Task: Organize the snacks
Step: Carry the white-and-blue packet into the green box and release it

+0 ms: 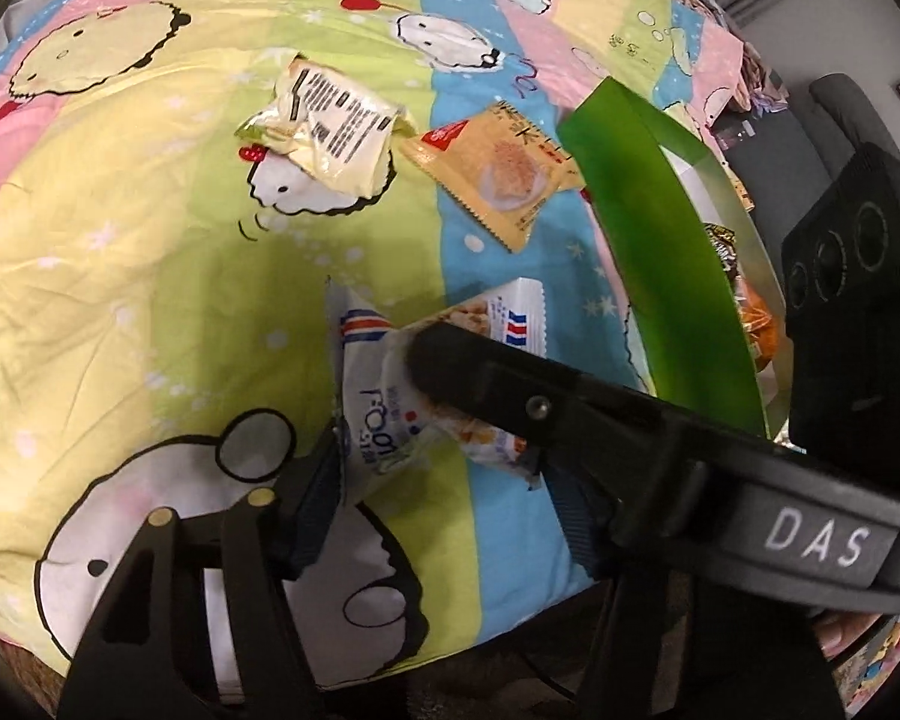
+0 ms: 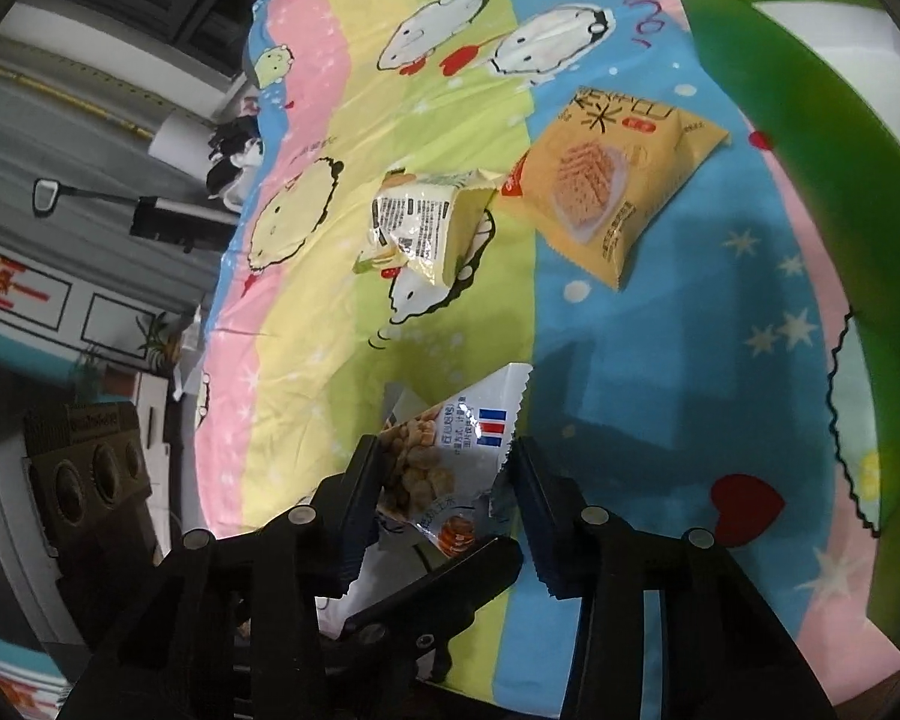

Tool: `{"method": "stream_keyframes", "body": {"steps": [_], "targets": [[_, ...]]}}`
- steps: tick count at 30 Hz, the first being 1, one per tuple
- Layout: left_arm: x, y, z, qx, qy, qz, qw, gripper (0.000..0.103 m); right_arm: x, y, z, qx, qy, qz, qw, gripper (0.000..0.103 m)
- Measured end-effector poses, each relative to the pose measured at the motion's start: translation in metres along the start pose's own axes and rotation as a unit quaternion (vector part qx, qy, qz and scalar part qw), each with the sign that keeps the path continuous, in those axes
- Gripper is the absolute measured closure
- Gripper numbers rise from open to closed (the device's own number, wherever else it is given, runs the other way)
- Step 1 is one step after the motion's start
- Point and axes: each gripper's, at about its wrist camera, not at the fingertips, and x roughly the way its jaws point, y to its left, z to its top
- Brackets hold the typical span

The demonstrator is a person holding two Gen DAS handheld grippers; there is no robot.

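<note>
Because the snacks must go into the green box, both the left gripper and the right gripper grasp the white packet near it.

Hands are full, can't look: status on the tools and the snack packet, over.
Right tool shut on white snack packet. Left tool straddling it, grip unclear. Tools crossed, crowding each other. Green bin alongside.

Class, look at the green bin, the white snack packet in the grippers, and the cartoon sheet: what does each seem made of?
Green bin: probably translucent plastic; light glows through its smooth wall. White snack packet: likely glossy plastic film; it crinkles, with serrated edges. Cartoon sheet: printed woven fabric, matte, softly wrinkled.
</note>
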Motion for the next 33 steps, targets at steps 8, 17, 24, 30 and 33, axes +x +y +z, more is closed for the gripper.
{"method": "stream_keyframes", "body": {"steps": [8, 17, 24, 30, 33], "targets": [[-0.028, -0.043, 0.012, 0.056, -0.057, -0.001, 0.9968, 0.042, -0.050, 0.011, 0.007, -0.017, -0.070, 0.012, 0.997, 0.057], [-0.032, -0.114, 0.045, 0.141, -0.101, -0.024, 0.9846, 0.043, -0.126, -0.009, 0.031, -0.019, -0.169, 0.003, 0.985, 0.057], [-0.006, -0.160, 0.076, 0.187, -0.098, -0.036, 0.9767, 0.044, -0.160, -0.051, 0.053, 0.010, -0.215, -0.002, 0.977, 0.057], [0.020, -0.189, 0.097, 0.203, -0.085, -0.053, 0.9741, 0.044, -0.174, -0.086, 0.075, 0.030, -0.227, -0.015, 0.973, 0.057], [0.038, -0.199, 0.105, 0.208, -0.069, -0.057, 0.9740, 0.044, -0.176, -0.104, 0.083, 0.045, -0.228, -0.022, 0.972, 0.057]]}}
